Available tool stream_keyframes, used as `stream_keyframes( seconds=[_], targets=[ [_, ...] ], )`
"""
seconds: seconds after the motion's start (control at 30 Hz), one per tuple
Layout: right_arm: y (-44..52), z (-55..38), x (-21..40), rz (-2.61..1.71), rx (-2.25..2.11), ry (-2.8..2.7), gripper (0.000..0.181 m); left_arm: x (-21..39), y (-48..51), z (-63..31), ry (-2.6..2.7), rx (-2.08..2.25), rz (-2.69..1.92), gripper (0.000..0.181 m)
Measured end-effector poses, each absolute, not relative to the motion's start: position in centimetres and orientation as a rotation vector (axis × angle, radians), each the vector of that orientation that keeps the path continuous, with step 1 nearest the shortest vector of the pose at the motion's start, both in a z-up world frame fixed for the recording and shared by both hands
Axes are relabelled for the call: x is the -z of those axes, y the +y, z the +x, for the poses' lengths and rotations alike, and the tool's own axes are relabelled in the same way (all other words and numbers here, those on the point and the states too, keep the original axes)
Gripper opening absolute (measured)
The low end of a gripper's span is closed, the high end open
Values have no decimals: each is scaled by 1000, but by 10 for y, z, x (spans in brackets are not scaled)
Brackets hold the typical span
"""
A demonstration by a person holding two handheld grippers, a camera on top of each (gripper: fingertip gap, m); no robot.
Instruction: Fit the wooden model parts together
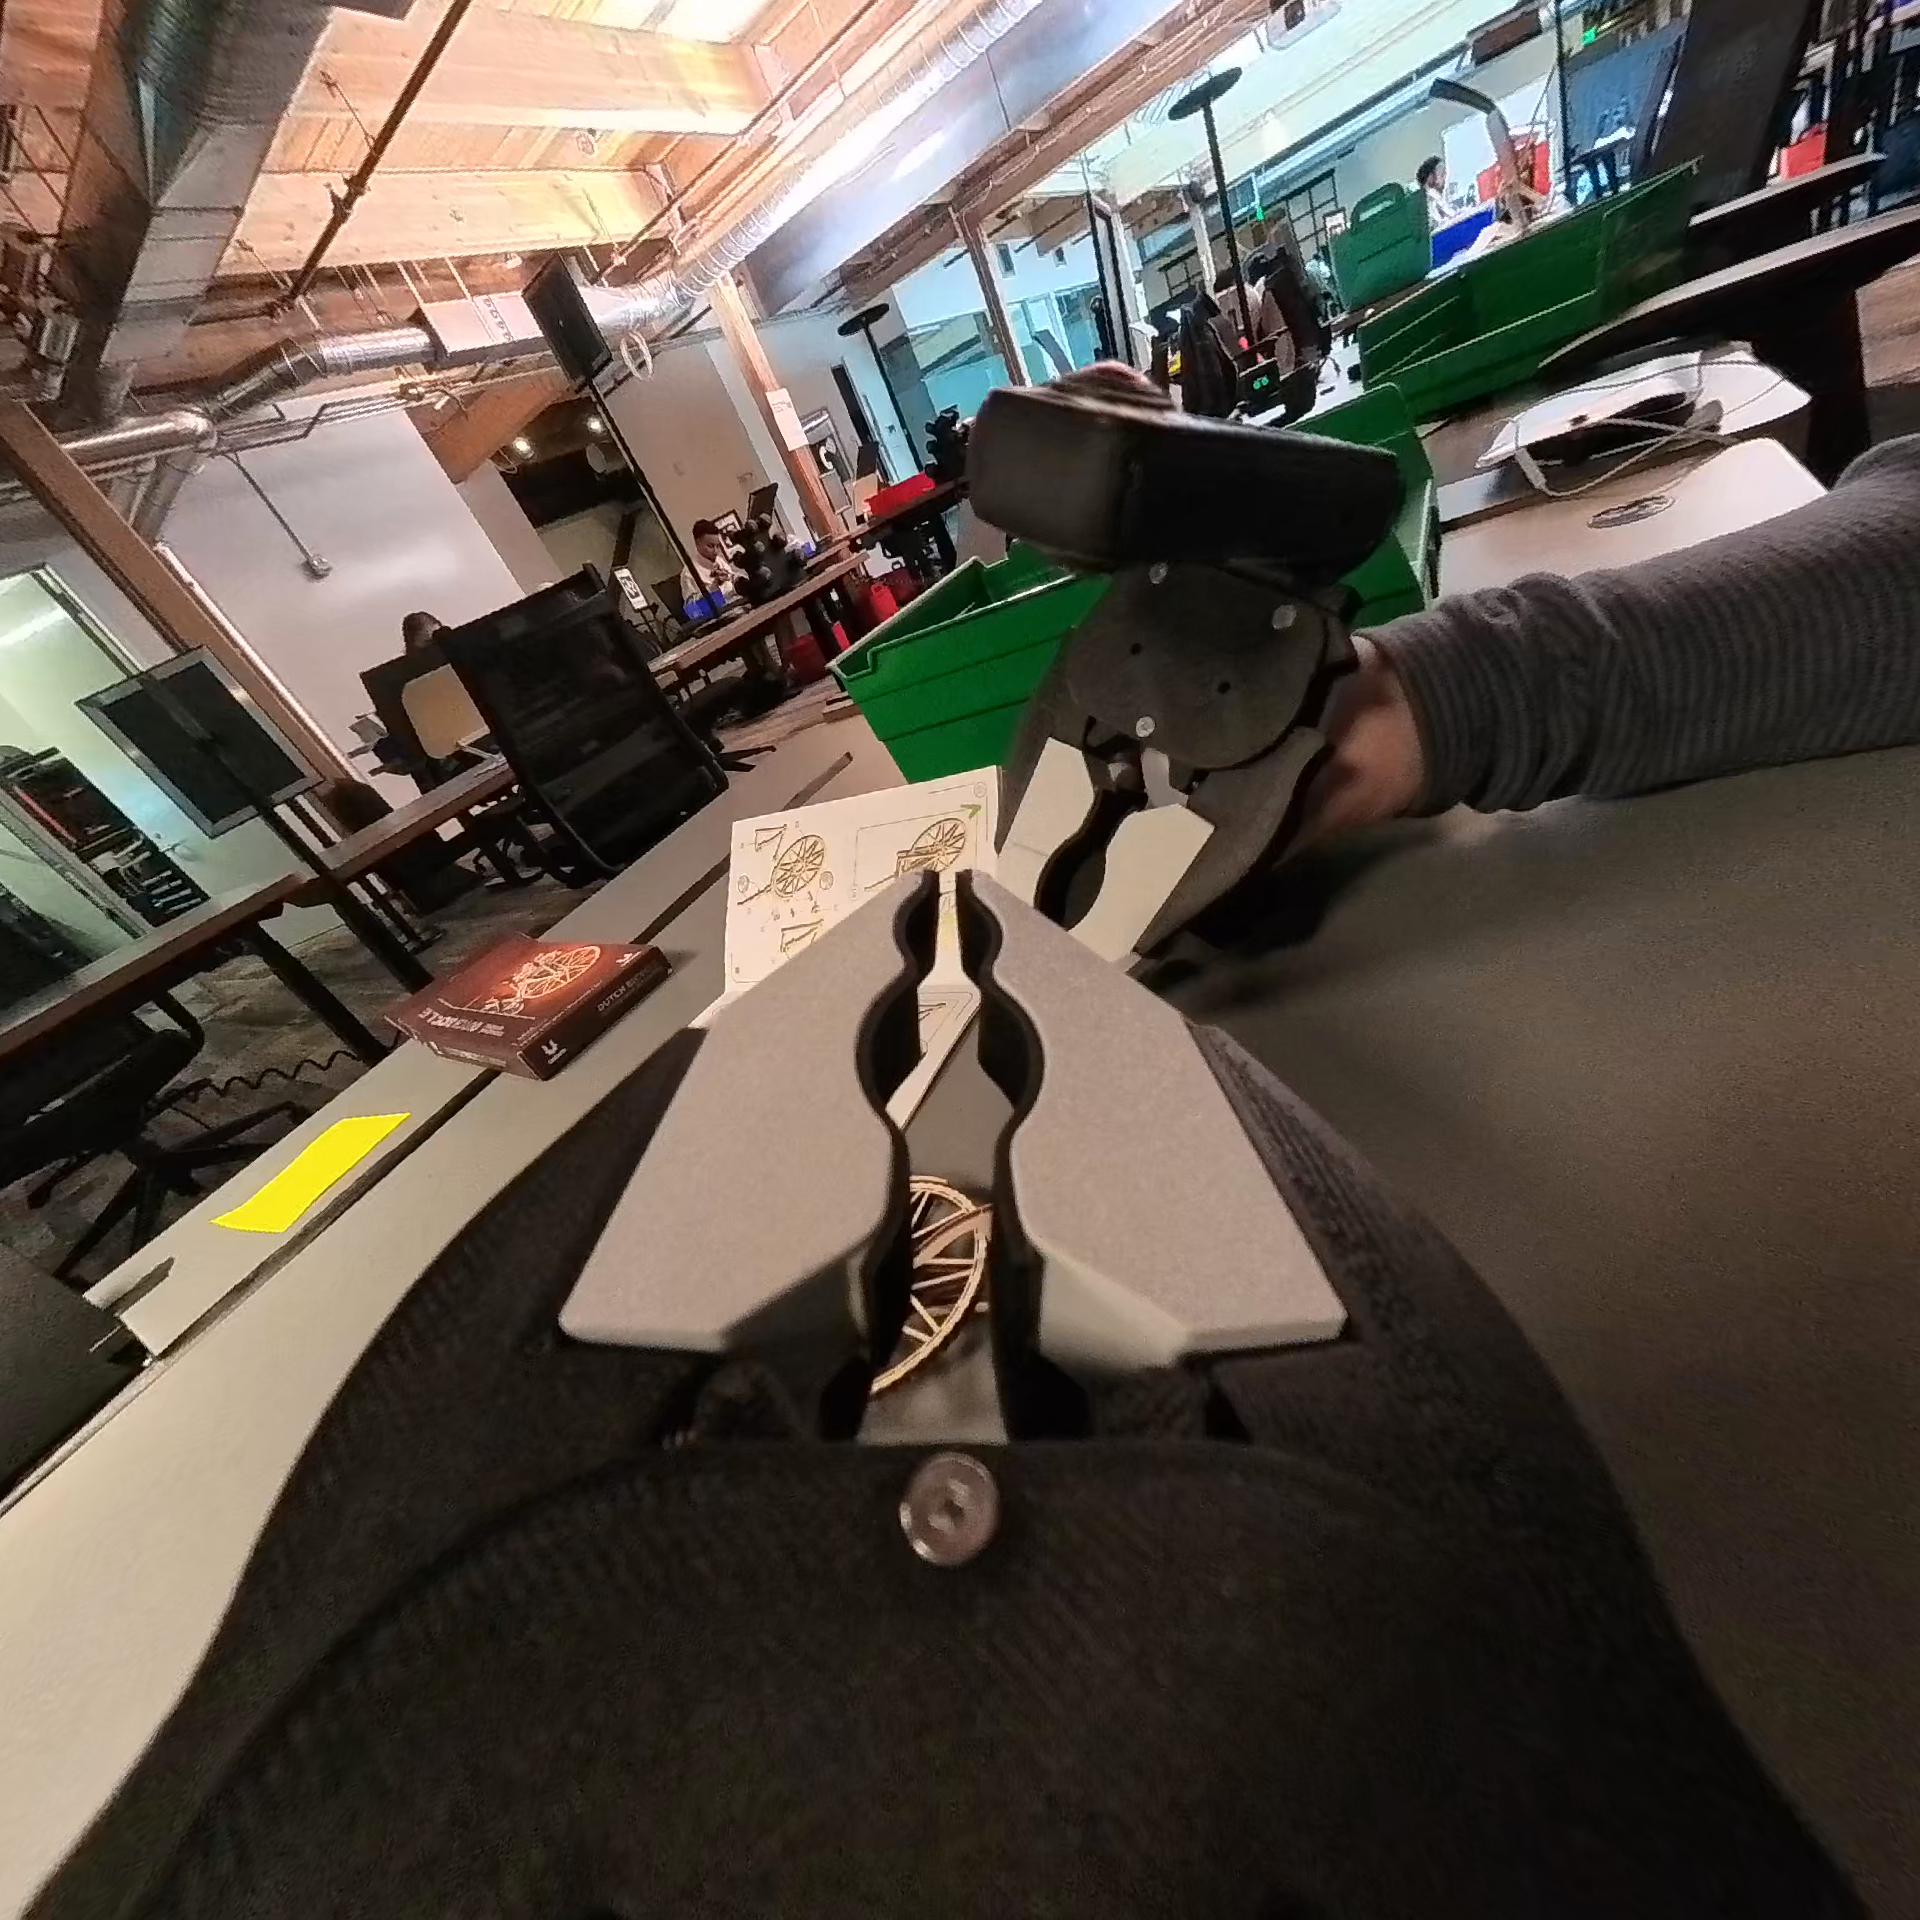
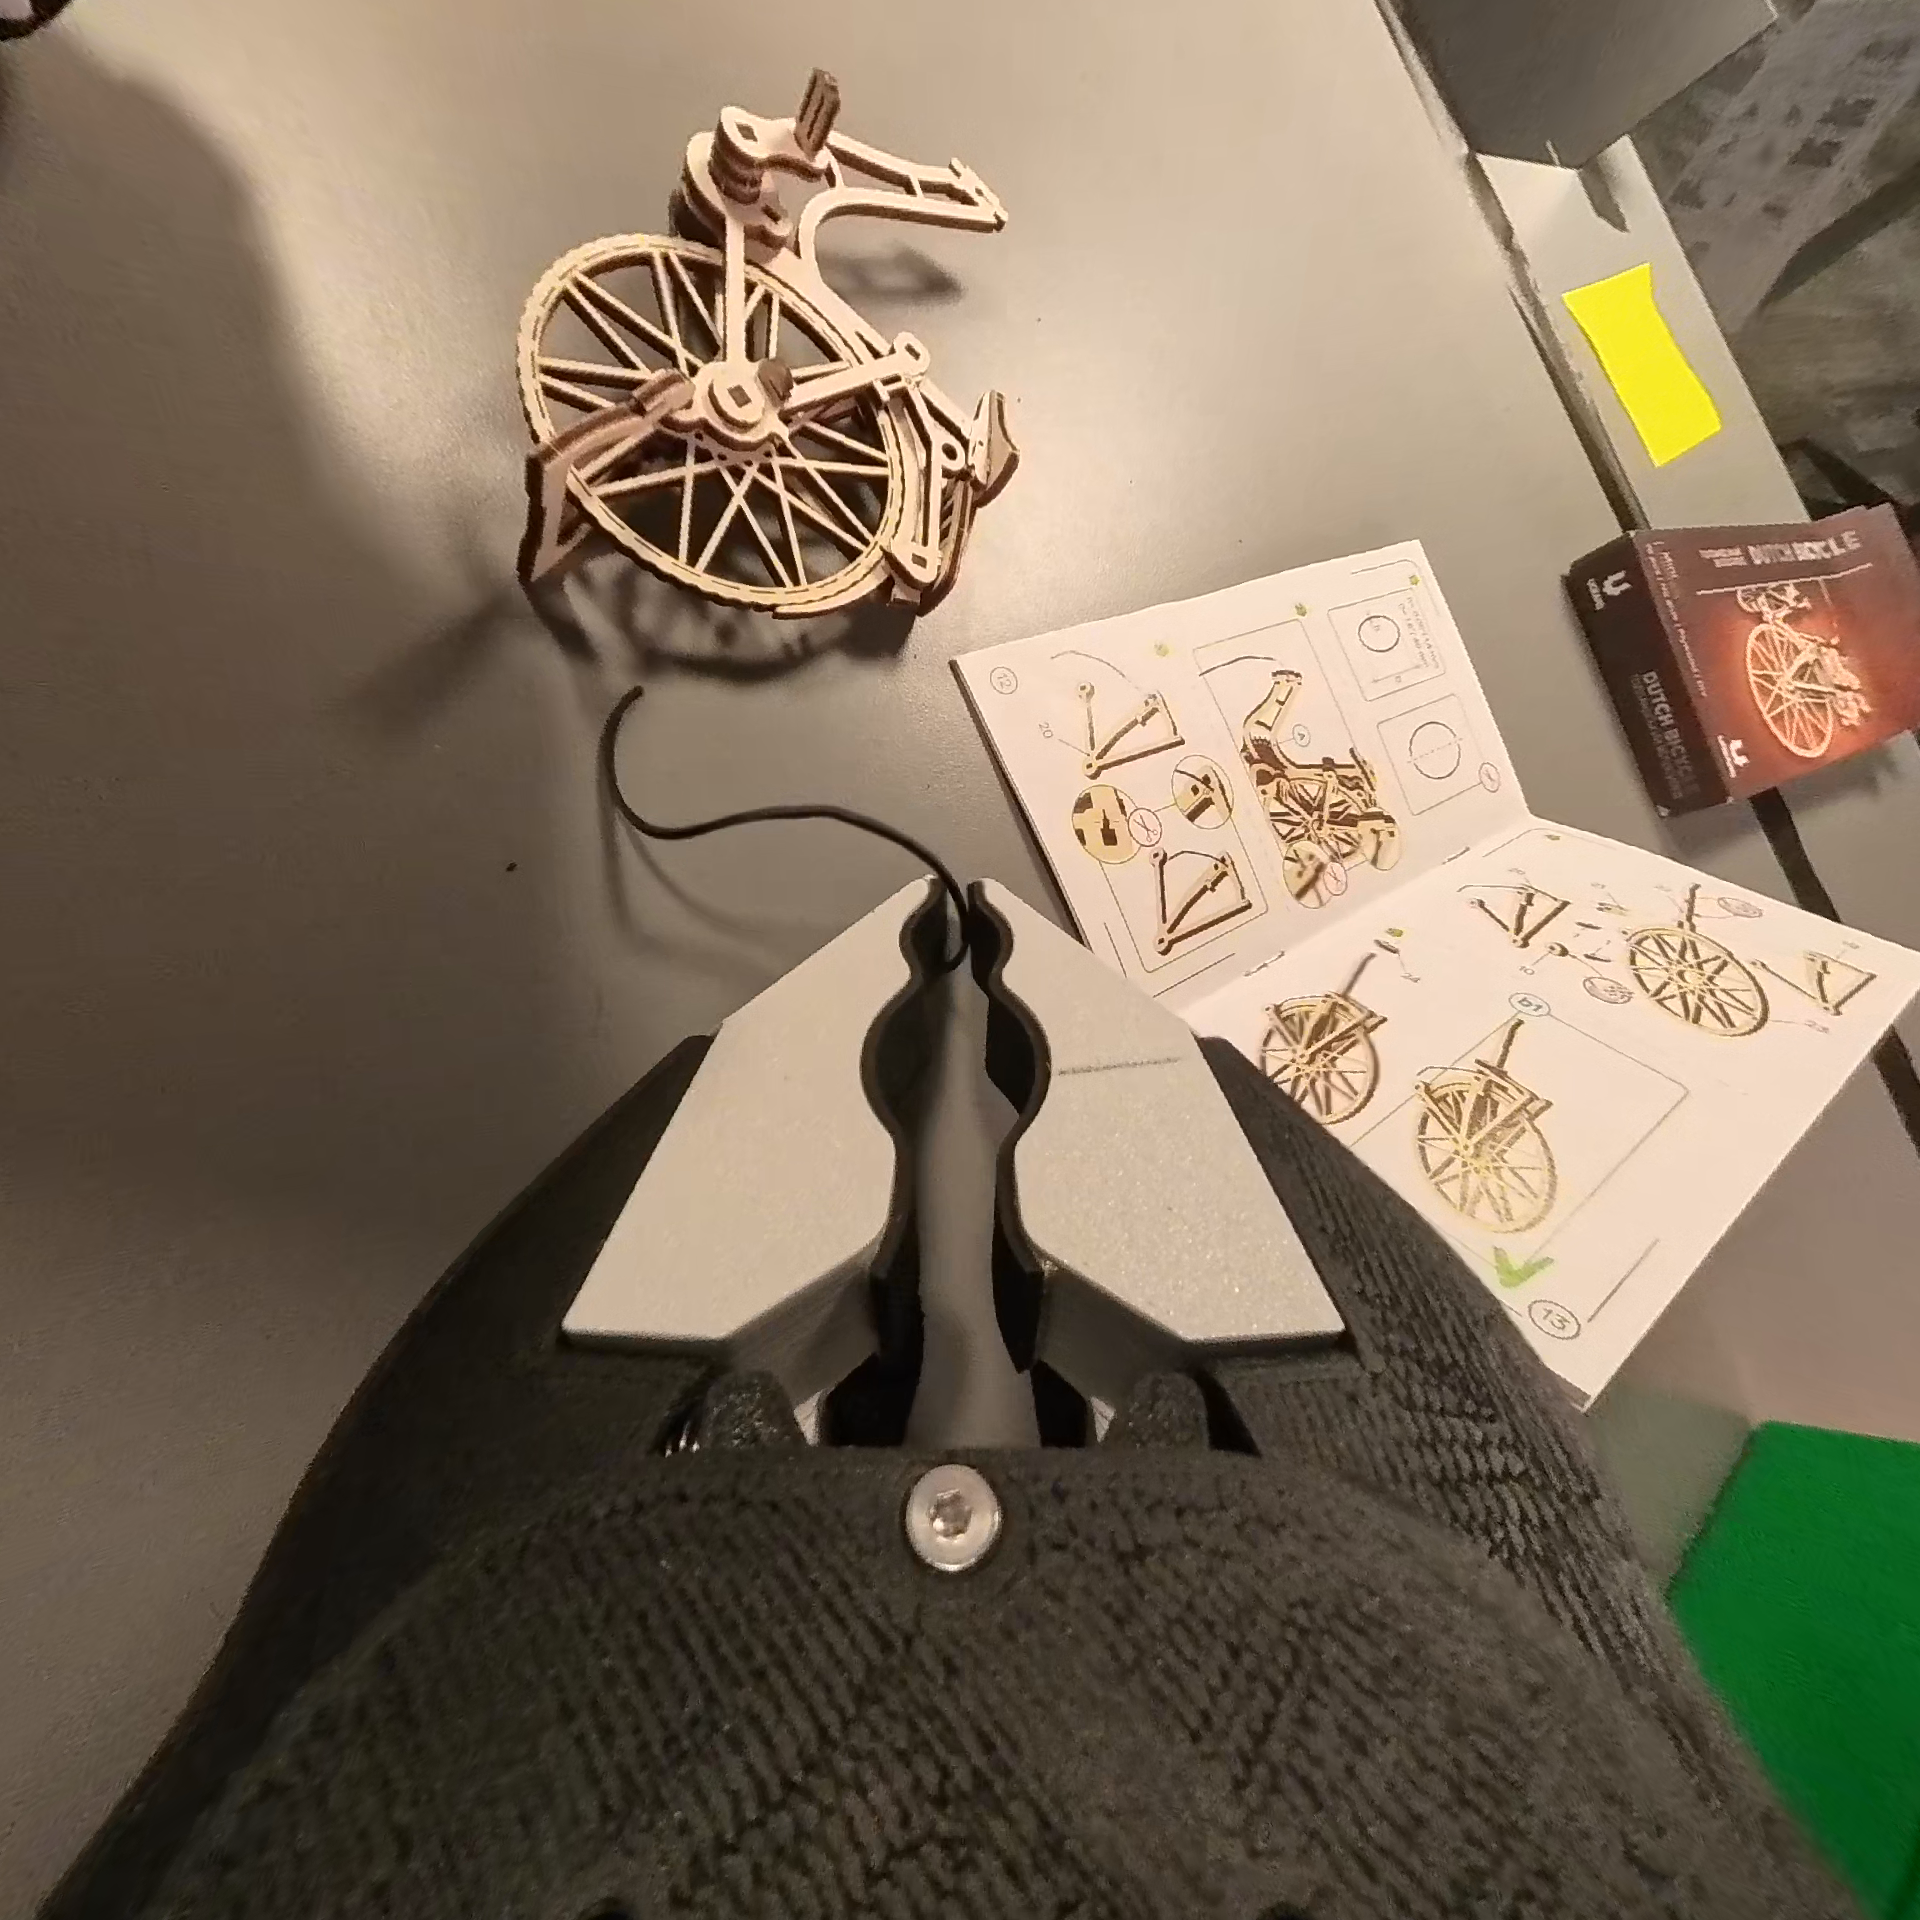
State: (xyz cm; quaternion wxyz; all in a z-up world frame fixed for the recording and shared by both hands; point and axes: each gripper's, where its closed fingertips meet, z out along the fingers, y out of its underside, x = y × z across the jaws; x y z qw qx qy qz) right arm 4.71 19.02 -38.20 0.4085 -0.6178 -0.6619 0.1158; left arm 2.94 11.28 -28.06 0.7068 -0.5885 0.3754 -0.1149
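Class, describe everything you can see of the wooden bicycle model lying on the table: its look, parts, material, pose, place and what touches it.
The wooden bicycle model looks like pale laser-cut plywood and is only partly built. It has one large spoked wheel with a toothed rim, a central hub, curved frame arms, stacked round discs and a small dark peg on top. It lies tilted on the grey table, casting shadows. Nothing grips it: the thin black cord ends just short of it, and the instruction booklet lies apart.

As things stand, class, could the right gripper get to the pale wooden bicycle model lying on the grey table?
Probably yes: bare grey table separates the right gripper from the pale wooden bicycle model. But its fingers are shut on a thin black cord, leaving no free grip.
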Motion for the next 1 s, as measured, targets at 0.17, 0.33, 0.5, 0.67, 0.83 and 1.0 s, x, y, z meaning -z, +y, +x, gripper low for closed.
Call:
stream_keyframes(
  seconds=[0.17,0.33,0.5,0.67,0.83,1.0],
  targets=[
    [189,49,382,-1605,-363,-1654,7,280,113,29,834,255,-1307,2],
    [185,56,381,-1693,-445,-1670,13,279,113,29,833,254,-1306,2],
    [172,65,376,-1773,-611,-1703,15,279,112,31,835,257,-1302,2],
    [173,51,353,-1619,-697,-1602,17,278,113,30,825,258,-1299,2],
    [177,38,327,-1355,-629,-1449,16,276,114,29,819,250,-1293,2],
    [177,34,312,-1190,-611,-1371,12,278,119,28,814,235,-1300,2]
  ],
)
